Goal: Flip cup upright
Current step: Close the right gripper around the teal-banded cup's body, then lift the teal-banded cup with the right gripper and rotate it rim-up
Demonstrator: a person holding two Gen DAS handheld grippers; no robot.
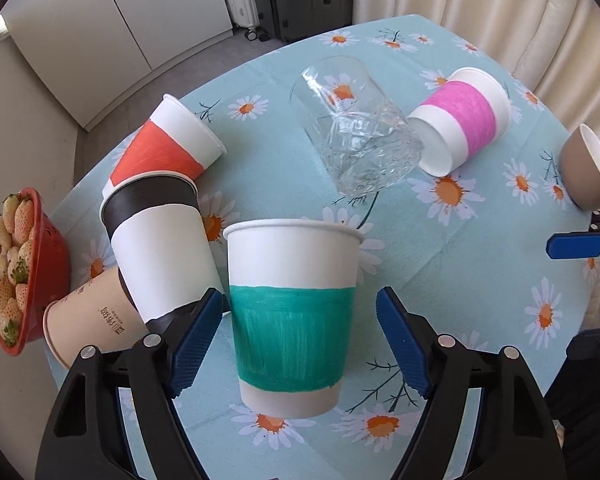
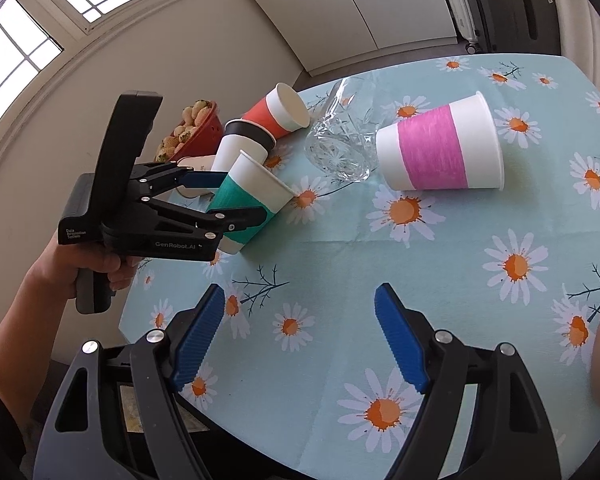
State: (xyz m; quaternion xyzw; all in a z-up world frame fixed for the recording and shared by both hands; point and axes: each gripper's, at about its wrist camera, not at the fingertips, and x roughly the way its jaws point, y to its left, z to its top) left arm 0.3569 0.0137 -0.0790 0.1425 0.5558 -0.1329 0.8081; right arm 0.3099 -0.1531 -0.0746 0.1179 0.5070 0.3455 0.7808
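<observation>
A white paper cup with a green band [image 1: 292, 316] stands upright on the table between the fingers of my left gripper [image 1: 300, 336]. The jaws are open, with a gap on the right side and the left pad close to the cup. In the right wrist view the same green cup [image 2: 252, 204] sits between the left gripper's fingers [image 2: 228, 196]. My right gripper [image 2: 300, 336] is open and empty above the tablecloth. A pink-banded cup [image 1: 464, 120] [image 2: 436, 148] and a glass [image 1: 356, 124] [image 2: 344, 140] lie on their sides.
An orange-banded cup [image 1: 168, 148] and a black-banded cup [image 1: 160, 240] lie tipped at the left, with a beige cup [image 1: 92, 320] beneath. A red bowl of strawberries [image 1: 16, 268] sits at the table's left edge. A brown cup [image 1: 588, 168] lies at the right.
</observation>
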